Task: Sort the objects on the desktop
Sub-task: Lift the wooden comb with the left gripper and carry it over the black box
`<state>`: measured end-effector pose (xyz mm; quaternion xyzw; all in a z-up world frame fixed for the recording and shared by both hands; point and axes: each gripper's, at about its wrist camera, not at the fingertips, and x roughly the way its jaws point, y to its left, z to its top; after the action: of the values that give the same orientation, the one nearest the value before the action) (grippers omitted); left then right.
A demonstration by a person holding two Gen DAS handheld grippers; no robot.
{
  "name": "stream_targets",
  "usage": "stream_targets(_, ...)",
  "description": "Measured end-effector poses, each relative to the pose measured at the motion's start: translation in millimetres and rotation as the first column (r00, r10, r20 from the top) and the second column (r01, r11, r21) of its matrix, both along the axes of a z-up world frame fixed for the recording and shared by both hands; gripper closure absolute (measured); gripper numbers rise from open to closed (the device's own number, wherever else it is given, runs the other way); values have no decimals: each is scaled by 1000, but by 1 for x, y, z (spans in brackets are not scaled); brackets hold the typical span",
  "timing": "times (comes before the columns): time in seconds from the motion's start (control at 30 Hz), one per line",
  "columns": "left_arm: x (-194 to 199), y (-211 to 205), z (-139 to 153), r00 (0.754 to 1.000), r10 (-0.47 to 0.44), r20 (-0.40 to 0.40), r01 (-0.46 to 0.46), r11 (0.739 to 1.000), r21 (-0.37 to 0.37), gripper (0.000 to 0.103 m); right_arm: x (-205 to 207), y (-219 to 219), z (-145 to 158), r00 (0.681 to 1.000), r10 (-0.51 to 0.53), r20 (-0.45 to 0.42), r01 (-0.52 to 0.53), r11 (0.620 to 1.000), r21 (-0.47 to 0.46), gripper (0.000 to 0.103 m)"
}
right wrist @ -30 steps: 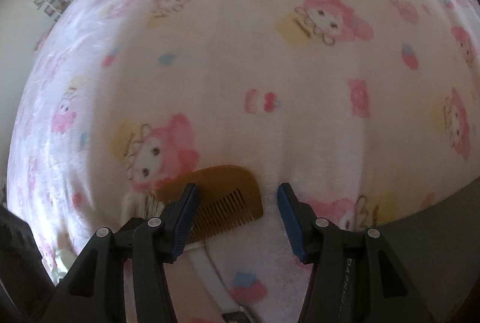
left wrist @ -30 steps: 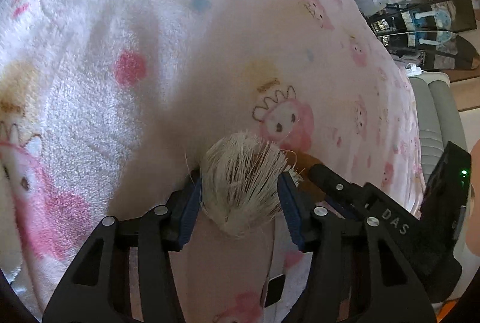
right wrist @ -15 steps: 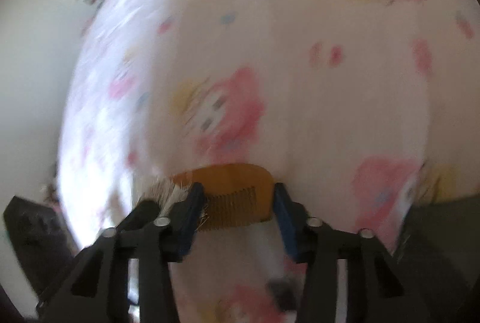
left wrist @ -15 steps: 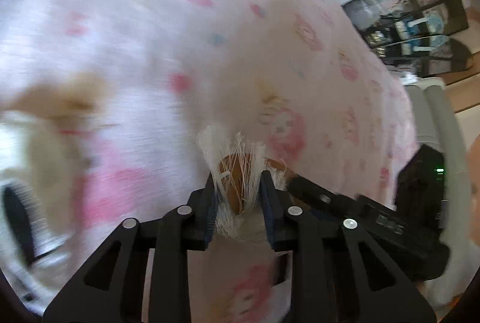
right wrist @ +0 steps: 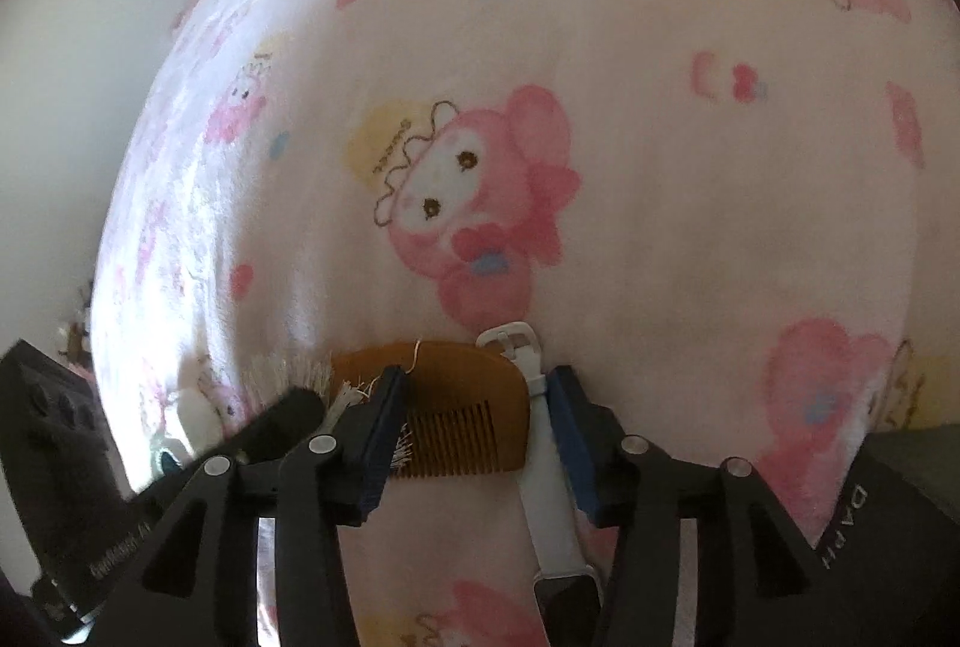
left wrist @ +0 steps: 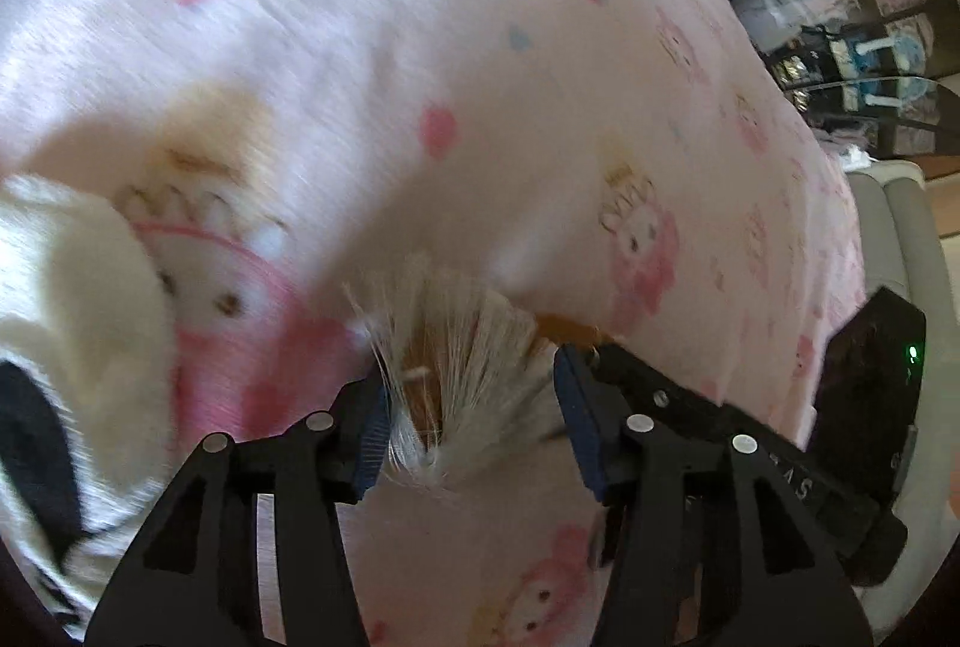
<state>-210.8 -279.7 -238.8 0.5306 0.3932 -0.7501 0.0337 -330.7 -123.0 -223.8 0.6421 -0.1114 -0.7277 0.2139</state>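
Widening again after a squeeze half a second ago, the left gripper (left wrist: 468,407) has its jaws opening, with the pale tassel (left wrist: 462,347) fanned out between the blue pads (left wrist: 371,428); the left pad brushes the strands, the right pad stands clear of them, so nothing is clamped. A second ago the tassel sat as a rounded tuft in a similarly wide gap. The right gripper (right wrist: 474,425) is opening too: half a second ago its pads hugged the ends of the wooden comb (right wrist: 456,407), and now the comb lies on the blanket between them, the left pad at its edge, the right pad apart from it.

A white watch strap (right wrist: 540,443) with its buckle has come into the right wrist view, running down beside the comb and just inside the right pad, where it crowds that side of the gap. The tassel hangs off the comb's left end, partly under the left gripper's finger. A white plush toy (left wrist: 72,317) with a black patch has appeared at the left of the left wrist view. All of it rests on the pink cartoon-print blanket (right wrist: 660,167). A dark shelf unit (left wrist: 852,47) stands beyond the bed. No tray or box shows in either view.
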Motion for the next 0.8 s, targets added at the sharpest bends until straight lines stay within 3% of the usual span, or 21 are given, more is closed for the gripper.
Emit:
stream_targets(0.1, 6, 10, 8, 1000, -9, -23, 9, 1000, 2, 57, 8, 3, 14, 999, 24, -39, -25, 1000, -13, 69)
stream_targets(0.43, 60, 28, 70, 973, -54, -224, 64, 997, 37, 69, 70, 34, 85, 991, 26, -133, -42, 992, -118, 74)
stream_targets(0.8, 67, 127, 151, 910, -234, -342, 231, 972, -51, 72, 131, 132, 160, 964, -110, -244, 53, 971, -232, 74)
